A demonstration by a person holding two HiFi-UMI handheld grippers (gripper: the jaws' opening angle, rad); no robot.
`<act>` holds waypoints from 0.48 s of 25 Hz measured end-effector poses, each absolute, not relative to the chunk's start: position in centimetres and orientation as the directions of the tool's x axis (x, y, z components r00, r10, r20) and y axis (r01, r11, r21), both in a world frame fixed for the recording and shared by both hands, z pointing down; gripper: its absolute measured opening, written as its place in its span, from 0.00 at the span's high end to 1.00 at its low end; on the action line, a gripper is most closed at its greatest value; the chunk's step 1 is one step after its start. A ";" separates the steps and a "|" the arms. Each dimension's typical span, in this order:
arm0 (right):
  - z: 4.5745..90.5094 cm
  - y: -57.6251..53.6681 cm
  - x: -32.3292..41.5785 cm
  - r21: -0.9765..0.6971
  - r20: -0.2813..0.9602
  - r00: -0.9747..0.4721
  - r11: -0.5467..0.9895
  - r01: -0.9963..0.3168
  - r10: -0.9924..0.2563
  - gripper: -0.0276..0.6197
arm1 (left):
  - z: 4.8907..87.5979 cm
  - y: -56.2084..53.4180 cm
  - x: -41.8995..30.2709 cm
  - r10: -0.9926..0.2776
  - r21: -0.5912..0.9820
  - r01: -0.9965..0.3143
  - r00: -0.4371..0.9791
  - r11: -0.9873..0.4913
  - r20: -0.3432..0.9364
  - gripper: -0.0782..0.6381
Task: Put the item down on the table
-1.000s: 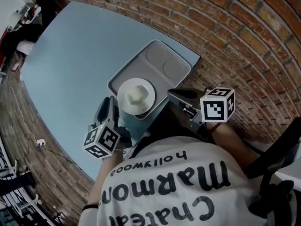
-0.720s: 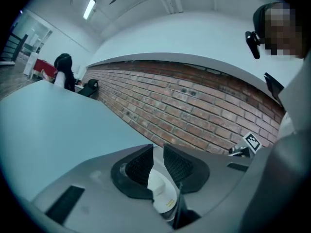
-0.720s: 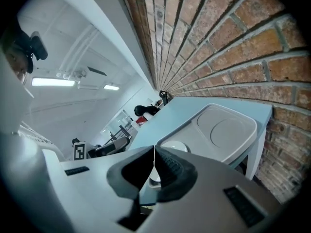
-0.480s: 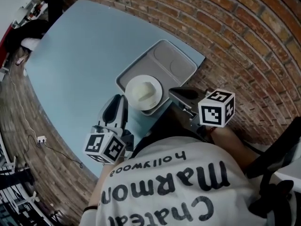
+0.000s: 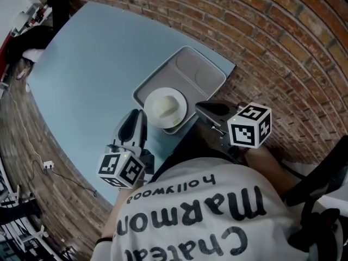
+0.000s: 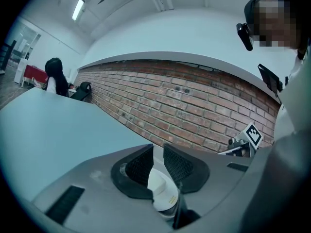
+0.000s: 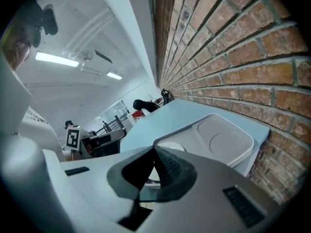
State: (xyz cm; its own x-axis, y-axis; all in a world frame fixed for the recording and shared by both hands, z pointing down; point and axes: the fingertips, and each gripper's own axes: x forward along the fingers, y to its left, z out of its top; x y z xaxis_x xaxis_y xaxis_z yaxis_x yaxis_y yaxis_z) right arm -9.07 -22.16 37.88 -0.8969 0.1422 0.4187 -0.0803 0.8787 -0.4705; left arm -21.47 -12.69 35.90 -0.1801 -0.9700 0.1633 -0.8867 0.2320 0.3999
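**White thing sits in the left gripper, not down yet**

Blue table [image 5: 92, 64] fills the left side. Next comes the left gripper [image 5: 135, 118], which hangs over the near edge of the table. Its jaws are only a little way apart. A small white thing [image 6: 163, 191] with a yellowish label sits pinched low between them. I cannot tell what it is, but I think it is the item to put down.

Not much has changed. Since a second ago the view has only slid a little. The left gripper is in about the same place next to the tray. In the last half second almost nothing moved at all. I think the hand has stopped above the table and the letting go comes next. The jaws would need to go down and then open up.

Just to the right lies a grey tray [image 5: 204, 75], flat on the near right corner of the table. A white bowl [image 5: 149, 110] stands in the tray's near end, with a white lump [image 5: 169, 105] inside it. The left gripper is just beside the tray, and I cannot tell if they touch.

Last on the right is the right gripper [image 5: 202, 107]. Its jaws are pressed together with nothing between them. It sits near the tray's near right edge, past the side of the table. It has hardly moved and looks like it is waiting.
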 end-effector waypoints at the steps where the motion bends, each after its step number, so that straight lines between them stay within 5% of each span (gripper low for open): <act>1: 37.9 -22.3 -9.0 -0.474 0.418 -0.897 0.877 -0.083 0.141 0.94 | 35.9 -12.9 -21.4 -0.971 0.399 -0.889 -0.174 0.227 0.164 0.80; 12: 38.4 -22.8 -8.9 -0.486 0.423 -0.888 0.872 -0.056 0.179 0.94 | 36.5 -13.8 -21.1 -0.967 0.399 -0.885 -0.184 0.242 0.179 0.80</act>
